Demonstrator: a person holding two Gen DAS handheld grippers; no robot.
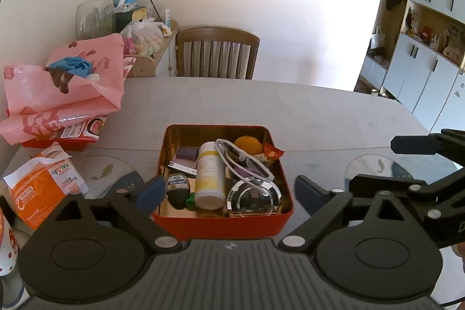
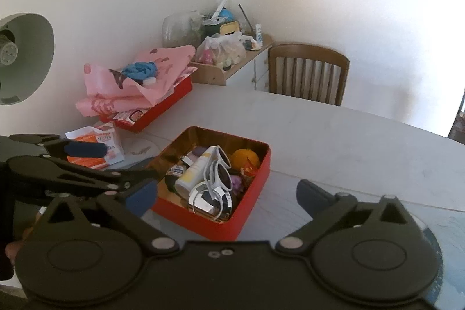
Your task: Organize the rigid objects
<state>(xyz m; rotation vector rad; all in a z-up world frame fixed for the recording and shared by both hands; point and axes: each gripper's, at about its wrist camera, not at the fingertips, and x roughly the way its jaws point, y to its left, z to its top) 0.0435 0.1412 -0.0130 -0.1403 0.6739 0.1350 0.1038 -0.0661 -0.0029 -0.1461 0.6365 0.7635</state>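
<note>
A red tin box with a gold inside stands on the grey table. It holds a white-and-yellow bottle, white sunglasses, an orange, a glass ashtray, a dark egg-shaped item and a purple comb. My left gripper is open and empty, its fingers either side of the box's near edge. My right gripper is open and empty, just right of the left one.
A second red box under pink bags sits at the far left. An orange-and-white packet lies at the near left. A wooden chair stands behind the table, a cluttered shelf left of it. A lamp shade hangs left.
</note>
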